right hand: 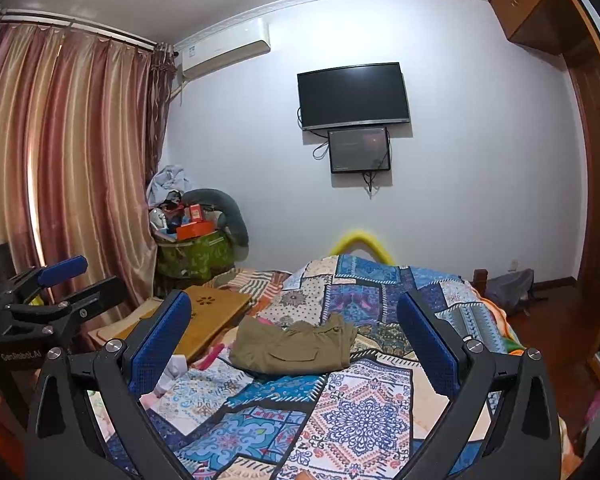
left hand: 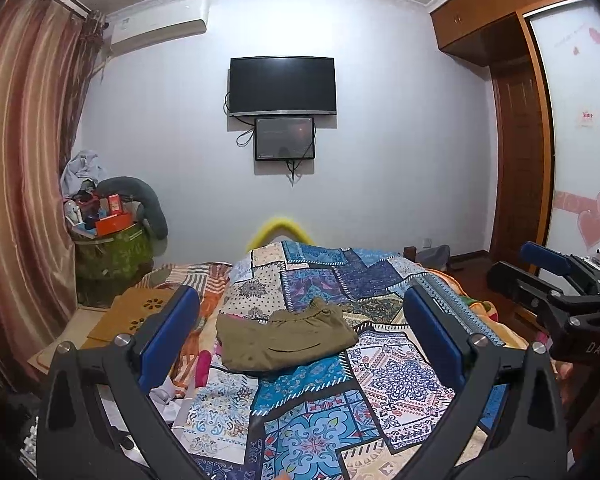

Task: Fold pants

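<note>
While you hold both grippers raised above the near end of the bed, the patchwork quilt (left hand: 340,396) fills the lower half of each wrist view and runs away toward the white wall (left hand: 400,140). Striped curtains (right hand: 60,168) hang along the left side of the room, and a wooden wardrobe (left hand: 516,152) stands at the right. On the wall you see a dark television (left hand: 282,85) with a smaller screen (left hand: 284,139) mounted just below it, and an air conditioner (right hand: 224,54) high near the curtain. A green bin (right hand: 196,258) heaped with boxes and cloth sits in the left corner. A wooden lap desk (right hand: 216,312) lies on the left part of the bed.

The pants (left hand: 284,338), olive green, lie on the quilt in a compact folded bundle, near the middle of the bed and ahead of both tools. A pocket flap faces up in the right wrist view.

Your left gripper (left hand: 300,332) has its blue pads (left hand: 168,334) spread wide apart, holding nothing and not touching the pants. Your right gripper (right hand: 296,340) is likewise spread wide, empty, clear of the fabric. Each tool appears at the edge of the other's view.
</note>
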Available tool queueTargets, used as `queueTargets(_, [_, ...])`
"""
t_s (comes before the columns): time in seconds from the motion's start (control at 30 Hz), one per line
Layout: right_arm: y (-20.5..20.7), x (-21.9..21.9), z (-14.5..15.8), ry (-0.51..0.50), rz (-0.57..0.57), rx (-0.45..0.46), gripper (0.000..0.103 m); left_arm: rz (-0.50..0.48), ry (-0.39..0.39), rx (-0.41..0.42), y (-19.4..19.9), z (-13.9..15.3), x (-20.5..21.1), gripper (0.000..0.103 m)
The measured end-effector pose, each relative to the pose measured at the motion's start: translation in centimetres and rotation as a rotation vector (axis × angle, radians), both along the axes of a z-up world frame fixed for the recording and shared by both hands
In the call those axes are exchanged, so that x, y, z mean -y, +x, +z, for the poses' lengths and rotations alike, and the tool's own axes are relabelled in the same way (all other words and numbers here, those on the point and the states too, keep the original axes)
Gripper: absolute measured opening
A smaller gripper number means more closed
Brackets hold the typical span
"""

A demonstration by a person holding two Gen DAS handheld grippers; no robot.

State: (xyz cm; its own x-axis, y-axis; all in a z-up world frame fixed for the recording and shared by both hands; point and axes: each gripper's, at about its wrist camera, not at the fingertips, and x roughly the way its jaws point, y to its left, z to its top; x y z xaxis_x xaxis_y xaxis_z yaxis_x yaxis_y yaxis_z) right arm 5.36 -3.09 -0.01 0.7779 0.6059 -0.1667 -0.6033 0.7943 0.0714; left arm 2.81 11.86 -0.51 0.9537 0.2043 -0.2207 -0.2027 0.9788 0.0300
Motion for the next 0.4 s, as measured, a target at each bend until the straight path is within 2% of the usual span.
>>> queueTargets(0.4, [0.3, -0.07, -0.2, -0.002, -0.002, -0.01, 0.102, 0.008, -0.018, 0.004, 0.07, -0.16, -0.3, 0.103])
